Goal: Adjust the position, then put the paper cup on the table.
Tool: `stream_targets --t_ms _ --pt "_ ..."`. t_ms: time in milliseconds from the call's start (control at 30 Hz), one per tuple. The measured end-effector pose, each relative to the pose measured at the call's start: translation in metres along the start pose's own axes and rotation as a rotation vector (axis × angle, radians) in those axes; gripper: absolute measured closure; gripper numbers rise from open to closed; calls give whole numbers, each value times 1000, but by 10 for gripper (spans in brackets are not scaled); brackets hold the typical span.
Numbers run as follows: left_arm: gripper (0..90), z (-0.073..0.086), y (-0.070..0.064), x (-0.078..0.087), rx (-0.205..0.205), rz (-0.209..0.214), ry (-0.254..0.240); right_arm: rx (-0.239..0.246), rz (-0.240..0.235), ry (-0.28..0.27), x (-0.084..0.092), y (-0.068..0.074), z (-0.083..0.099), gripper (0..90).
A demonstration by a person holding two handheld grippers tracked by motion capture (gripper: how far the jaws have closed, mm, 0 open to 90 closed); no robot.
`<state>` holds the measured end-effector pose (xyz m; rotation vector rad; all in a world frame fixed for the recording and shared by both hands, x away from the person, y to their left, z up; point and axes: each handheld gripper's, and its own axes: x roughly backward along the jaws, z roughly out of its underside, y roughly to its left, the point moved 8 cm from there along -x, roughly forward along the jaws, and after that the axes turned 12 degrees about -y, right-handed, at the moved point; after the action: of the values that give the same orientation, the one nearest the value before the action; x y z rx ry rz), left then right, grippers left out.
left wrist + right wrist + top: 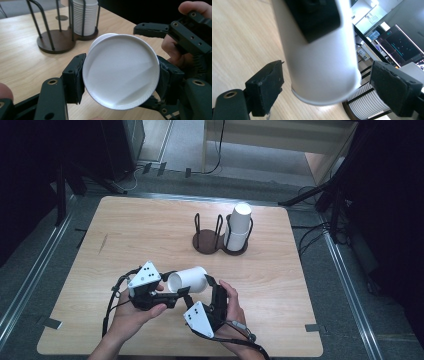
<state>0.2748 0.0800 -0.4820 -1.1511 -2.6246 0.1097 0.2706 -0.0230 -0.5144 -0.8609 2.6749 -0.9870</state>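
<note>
A white paper cup [189,279] lies on its side in the air just above the near part of the table. My left gripper [176,289] is shut on the cup near its wide mouth. In the left gripper view the cup [120,62] faces the camera and both pads [75,77] press on its sides. My right gripper [212,287] is at the cup's narrow end. In the right gripper view the cup [319,57] hangs between the open jaws of my right gripper [325,85], with a gap on each side.
A dark two-slot cup holder [206,245] stands at the table's far middle. Its right slot holds a stack of white cups [239,227], and its left slot has none. The wooden table [125,235] has bare room to the left and around the holder.
</note>
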Motion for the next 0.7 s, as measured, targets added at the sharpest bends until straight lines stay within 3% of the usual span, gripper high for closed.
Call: stream_targets --t_ms 133,167,200,333,367,400,433,467,700 --pt "354 -3 5 5 17 -25 -35 -30 17 -12 -1 -4 -3 122" --pt "353 -5 9 8 24 -41 -55 -68 32 -17 -1 -8 -5 118" --pt "353 -5 9 8 24 -41 -55 -68 32 -17 -1 -8 -5 118" --pt "353 -13 17 14 37 -74 -128 -143 73 -38 1 -19 -9 112" --pt "353 -14 18 15 40 -78 -144 -185 96 -42 3 -26 -10 106" --pt "353 -16 18 15 42 -82 -156 -185 96 -42 3 -26 -10 106" --pt "353 -17 19 16 41 -82 -173 -197 104 -44 4 -29 -10 105" --pt "353 -20 18 17 43 -80 -202 -239 123 -42 6 -35 -9 104" --pt "353 -24 17 15 21 -74 -245 -320 159 -44 10 -50 -9 97"
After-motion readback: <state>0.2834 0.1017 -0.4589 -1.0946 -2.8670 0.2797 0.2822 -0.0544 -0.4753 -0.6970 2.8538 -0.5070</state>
